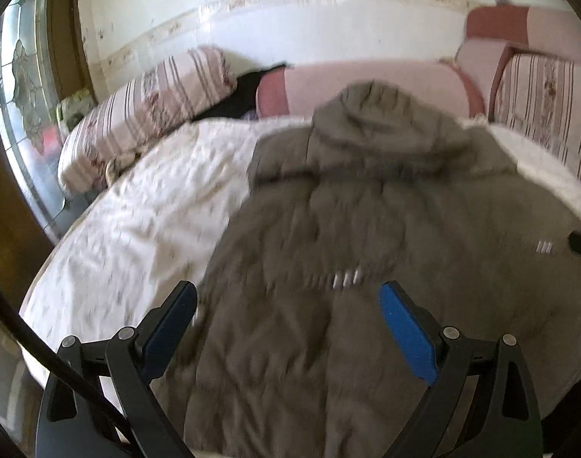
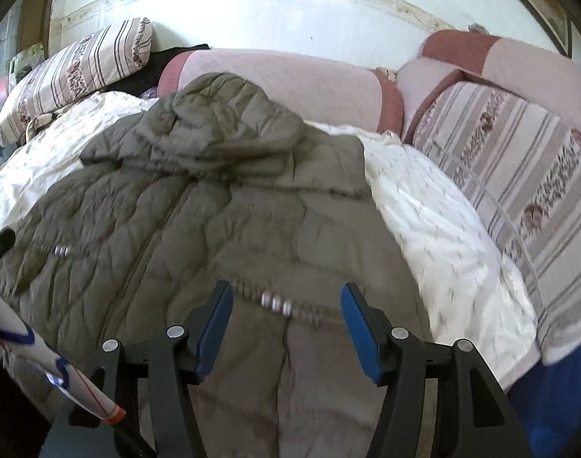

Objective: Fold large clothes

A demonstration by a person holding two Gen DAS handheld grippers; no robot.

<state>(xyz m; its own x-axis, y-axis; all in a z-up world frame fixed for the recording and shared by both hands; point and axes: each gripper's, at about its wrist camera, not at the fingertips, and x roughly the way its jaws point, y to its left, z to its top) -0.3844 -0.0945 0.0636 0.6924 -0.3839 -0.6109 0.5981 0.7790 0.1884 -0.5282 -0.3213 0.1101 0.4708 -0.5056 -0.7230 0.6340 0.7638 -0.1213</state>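
Olive-grey quilted hooded jacket (image 1: 366, 210) is lying spread on the white floral bedspread (image 1: 145, 206), hood toward the pillows. Left gripper (image 1: 288, 328) and right gripper (image 2: 286, 320) are hovering above it, jaws apart, gripping nothing.

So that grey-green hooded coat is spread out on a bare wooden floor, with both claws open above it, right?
Not quite. The coat lies on a bed's white quilt, not a floor; the right wrist view shows it. Both the left claw and right claw are open.
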